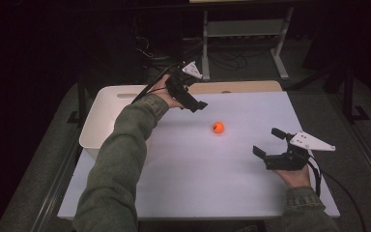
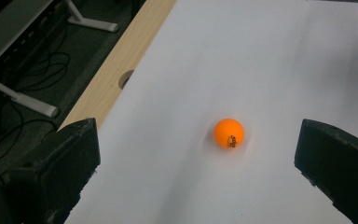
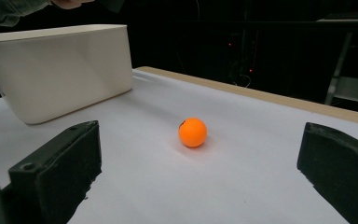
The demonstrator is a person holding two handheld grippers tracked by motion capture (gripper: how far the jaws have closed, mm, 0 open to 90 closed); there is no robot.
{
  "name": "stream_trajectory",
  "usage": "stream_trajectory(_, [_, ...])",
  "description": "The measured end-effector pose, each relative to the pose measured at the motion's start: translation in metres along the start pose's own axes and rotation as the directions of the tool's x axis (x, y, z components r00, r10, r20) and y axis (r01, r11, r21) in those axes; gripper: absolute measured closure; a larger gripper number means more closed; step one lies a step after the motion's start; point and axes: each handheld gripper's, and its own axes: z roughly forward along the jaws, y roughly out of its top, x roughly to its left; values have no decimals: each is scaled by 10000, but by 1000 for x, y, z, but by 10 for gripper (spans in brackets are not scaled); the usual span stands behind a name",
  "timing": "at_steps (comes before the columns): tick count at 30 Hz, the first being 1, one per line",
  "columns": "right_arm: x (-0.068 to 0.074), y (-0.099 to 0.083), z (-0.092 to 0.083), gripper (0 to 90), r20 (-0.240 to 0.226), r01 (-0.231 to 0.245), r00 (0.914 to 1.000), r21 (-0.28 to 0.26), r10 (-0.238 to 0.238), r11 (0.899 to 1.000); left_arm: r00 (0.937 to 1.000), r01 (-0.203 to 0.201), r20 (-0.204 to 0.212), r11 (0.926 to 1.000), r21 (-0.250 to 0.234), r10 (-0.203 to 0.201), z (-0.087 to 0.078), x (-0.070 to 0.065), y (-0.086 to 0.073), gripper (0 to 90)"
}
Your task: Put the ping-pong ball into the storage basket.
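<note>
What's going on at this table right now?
A person holds a two-jaw gripper in each hand over a white table. An orange ball lies loose on it between them, touched by neither. The left gripper hangs raised near a white bin with jaws open and pointed at the ball. The right gripper sits low, jaws open, also facing the ball.

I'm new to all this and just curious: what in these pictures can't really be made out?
- Inside of the white bin: in the high view the sleeve covers part of it; in the right gripper view its wall blocks the inside.
- Print on the orange ball: too small to read in the left gripper view.
- Room behind the table: too dark in the high view.
</note>
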Motion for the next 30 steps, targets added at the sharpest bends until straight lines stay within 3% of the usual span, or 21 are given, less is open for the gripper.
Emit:
stream_trajectory(18, [-1,0,3,0,-142,2,9999,-20,-3,10000,9997,-47,250,9986,527,34,31,6,0,0])
stream_trajectory(30, [-2,-1,2,0,-63,-87,9999,-50,87,9999,9967,-606,604,9927,1040,545,48,7,1,0])
